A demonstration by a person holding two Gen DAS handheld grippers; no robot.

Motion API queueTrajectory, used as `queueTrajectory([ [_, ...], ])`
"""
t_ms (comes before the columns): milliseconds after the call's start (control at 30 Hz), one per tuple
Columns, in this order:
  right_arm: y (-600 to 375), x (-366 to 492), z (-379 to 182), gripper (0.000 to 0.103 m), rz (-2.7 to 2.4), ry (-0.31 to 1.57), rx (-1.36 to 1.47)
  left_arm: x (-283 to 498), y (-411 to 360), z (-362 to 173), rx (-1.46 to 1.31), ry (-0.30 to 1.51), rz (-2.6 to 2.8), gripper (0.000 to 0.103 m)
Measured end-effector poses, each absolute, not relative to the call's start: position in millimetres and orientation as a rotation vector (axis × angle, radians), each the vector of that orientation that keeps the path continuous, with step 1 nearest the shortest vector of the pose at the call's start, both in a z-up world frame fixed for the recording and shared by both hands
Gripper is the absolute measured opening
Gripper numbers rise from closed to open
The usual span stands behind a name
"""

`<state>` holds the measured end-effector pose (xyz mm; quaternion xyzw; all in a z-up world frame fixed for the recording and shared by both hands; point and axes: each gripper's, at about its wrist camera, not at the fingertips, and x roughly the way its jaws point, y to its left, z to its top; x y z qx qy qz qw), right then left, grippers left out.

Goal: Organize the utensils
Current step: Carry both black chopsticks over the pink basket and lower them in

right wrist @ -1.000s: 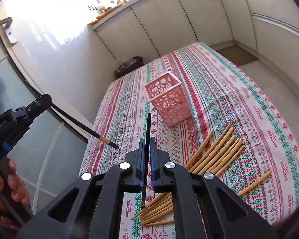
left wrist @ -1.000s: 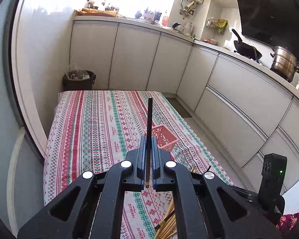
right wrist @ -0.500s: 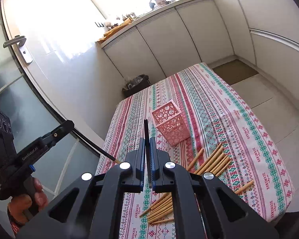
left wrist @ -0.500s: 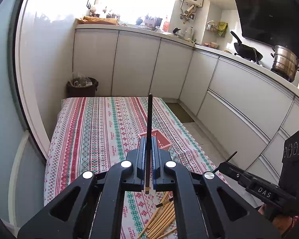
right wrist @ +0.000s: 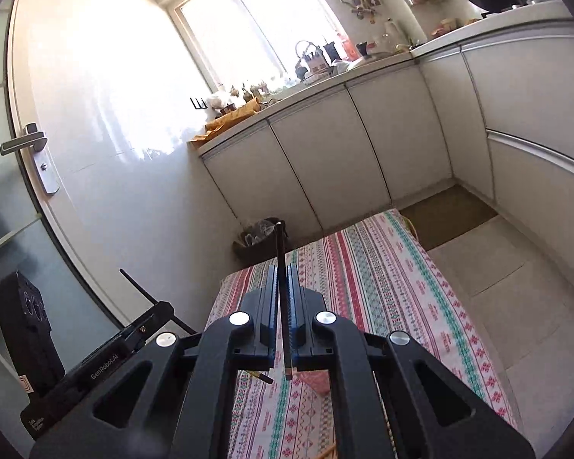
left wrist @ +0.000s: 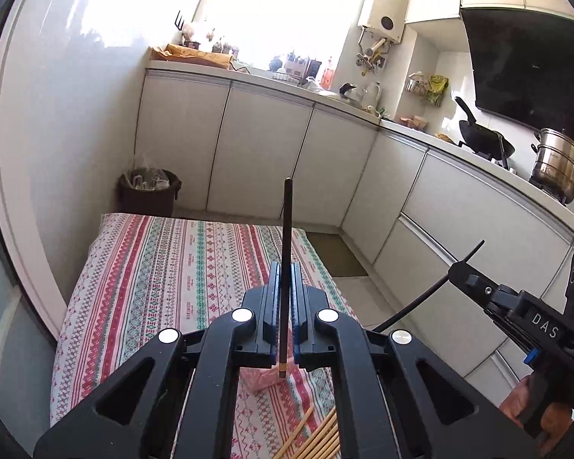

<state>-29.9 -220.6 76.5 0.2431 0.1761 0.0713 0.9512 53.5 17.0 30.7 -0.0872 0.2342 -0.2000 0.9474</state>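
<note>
Left gripper (left wrist: 286,290): jaws squeezed tight on a black chopstick (left wrist: 286,229), pointing up. Right gripper (right wrist: 283,292): jaws squeezed tight on another black chopstick (right wrist: 280,252).

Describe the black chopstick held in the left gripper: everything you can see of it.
The black chopstick is a thin, straight, dark stick with a glossy look and a narrow gold-coloured band near its lower end. The left gripper is shut on it, the jaws pinching it around its lower part, so that most of its length stands out beyond the fingertips. Its lower tip hangs below the jaws, over a pink container on the striped tablecloth. Nothing else visibly touches it.
</note>
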Motion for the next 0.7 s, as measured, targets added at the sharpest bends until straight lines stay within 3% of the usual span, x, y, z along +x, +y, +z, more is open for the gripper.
queueTrajectory([
  [700, -210, 59, 17, 0.006, 0.165, 0.456, 0.443, 119, -13, -27, -0.148, 0.577, -0.388, 0.005],
])
